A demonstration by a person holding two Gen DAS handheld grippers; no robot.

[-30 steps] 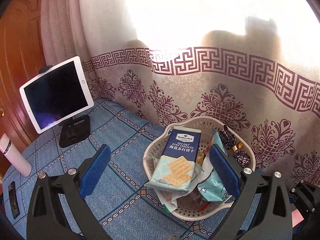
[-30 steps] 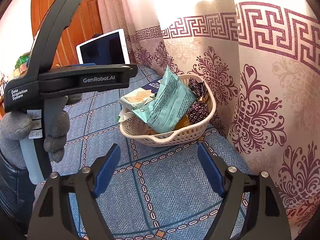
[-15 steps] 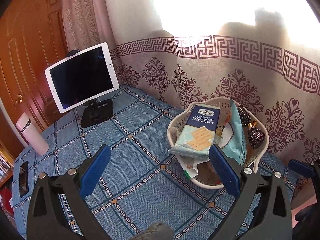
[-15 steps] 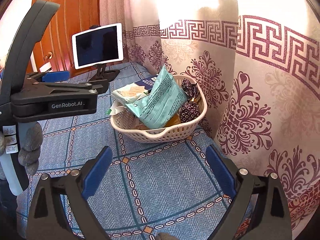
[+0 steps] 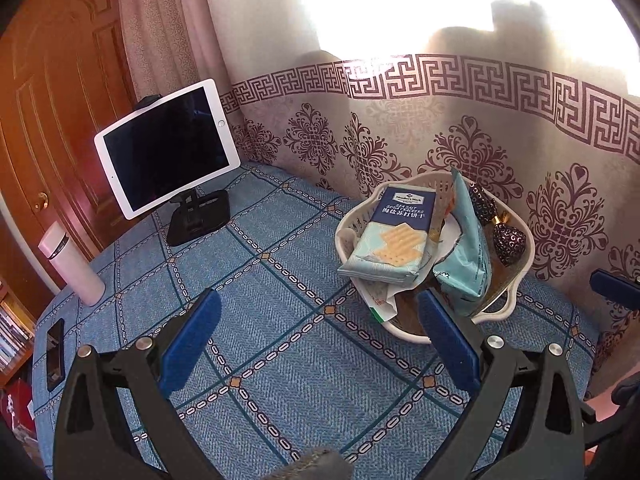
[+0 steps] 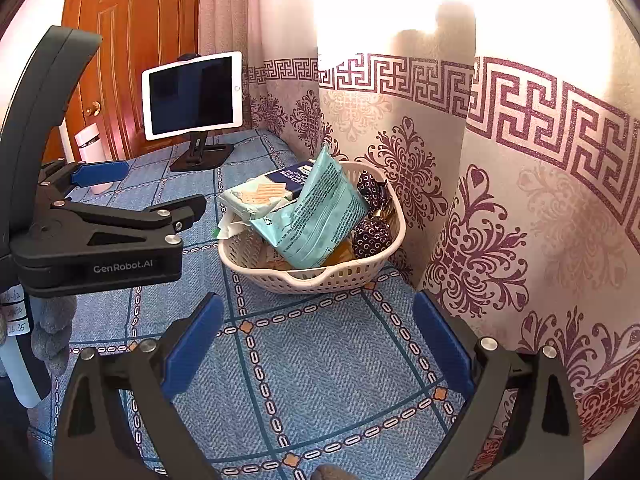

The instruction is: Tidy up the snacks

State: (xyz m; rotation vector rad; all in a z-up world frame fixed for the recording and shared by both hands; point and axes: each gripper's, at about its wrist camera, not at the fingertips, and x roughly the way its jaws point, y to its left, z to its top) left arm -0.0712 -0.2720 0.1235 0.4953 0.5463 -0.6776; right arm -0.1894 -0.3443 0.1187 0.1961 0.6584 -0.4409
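Looking over the blue-clothed surface (image 5: 280, 360), I see the snack basket (image 6: 312, 276) beside the curtain, crackers (image 5: 394, 236) topmost. Both hand-held grippers, left (image 5: 316, 344) and right (image 6: 318, 344), hang open and empty, the right's jaws having just widened. I judge the step finished or beginning; next, pick a packet.

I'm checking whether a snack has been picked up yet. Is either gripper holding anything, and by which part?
Nothing is held. The left gripper and right gripper are both open and empty; the snacks lie in the basket.

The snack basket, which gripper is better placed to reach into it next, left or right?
Probably the left gripper: open, its right finger overlaps the basket rim. The right gripper, also open, has bare cloth between.
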